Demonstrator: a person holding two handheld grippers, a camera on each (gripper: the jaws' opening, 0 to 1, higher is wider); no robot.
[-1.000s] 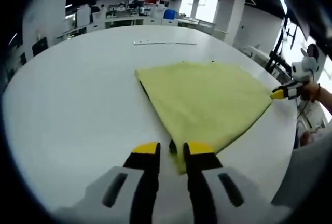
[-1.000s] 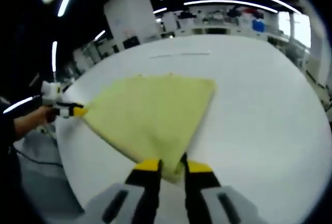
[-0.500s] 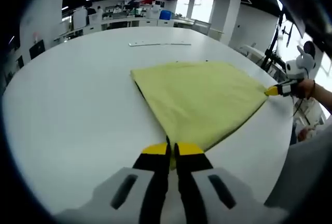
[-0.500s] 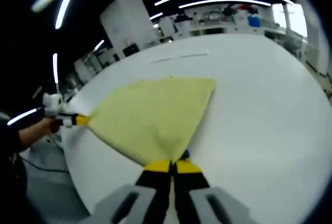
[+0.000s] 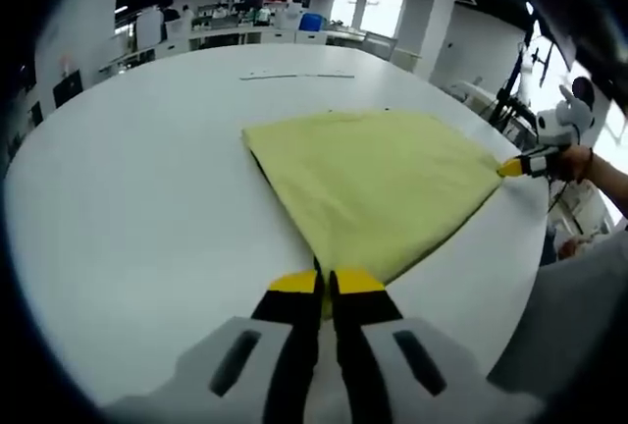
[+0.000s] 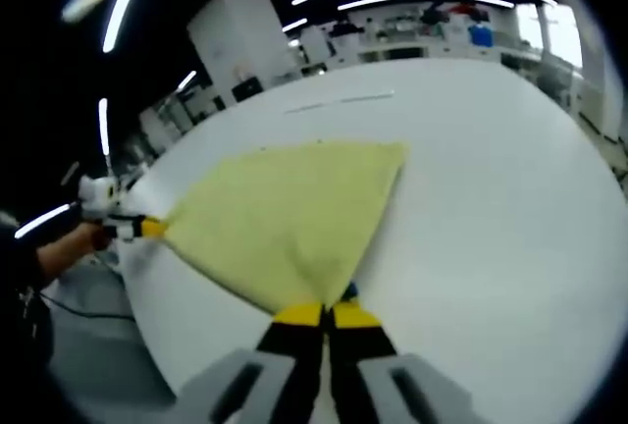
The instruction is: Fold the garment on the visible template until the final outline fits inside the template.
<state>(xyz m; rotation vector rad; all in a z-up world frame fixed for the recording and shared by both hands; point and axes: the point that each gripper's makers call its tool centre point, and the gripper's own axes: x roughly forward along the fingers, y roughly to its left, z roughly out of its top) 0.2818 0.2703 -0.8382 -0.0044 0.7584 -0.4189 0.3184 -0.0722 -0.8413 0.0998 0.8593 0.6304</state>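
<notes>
the table (image 5: 128, 198) was a broad white surface with a rounded edge, and on its far part lay a thin pale strip (image 5: 299, 76), well apart from the cloth. beyond it the room was an open workspace: benches crowded with equipment along the back wall, a blue container (image 5: 312, 22) among them, white square pillars (image 5: 422, 26), long curved ceiling lights and bright windows on one side. in the right gripper view the same table (image 6: 491, 198) ran out to the same benches and a tall white cabinet (image 6: 240, 36).

the yellow garment (image 5: 378, 184) lay flat on the table in a wide wedge, already folded (a darker under-layer showed along its left edge). no template outline could be made out beneath it.

the left gripper (image 5: 327, 282) reached forward low over the table, its yellow-tipped jaws pressed together on the near corner of the garment. the right gripper (image 5: 520, 166) came in from the right of that view, held in a hand (image 5: 579, 164), its tip at the garment's far right corner.

in the right gripper view the right gripper (image 6: 327, 314) was pinched closed on the near corner of the garment (image 6: 285, 223), and the left gripper (image 6: 132, 228) met the opposite corner at the table's edge, with a hand (image 6: 69, 242) behind it.
</notes>
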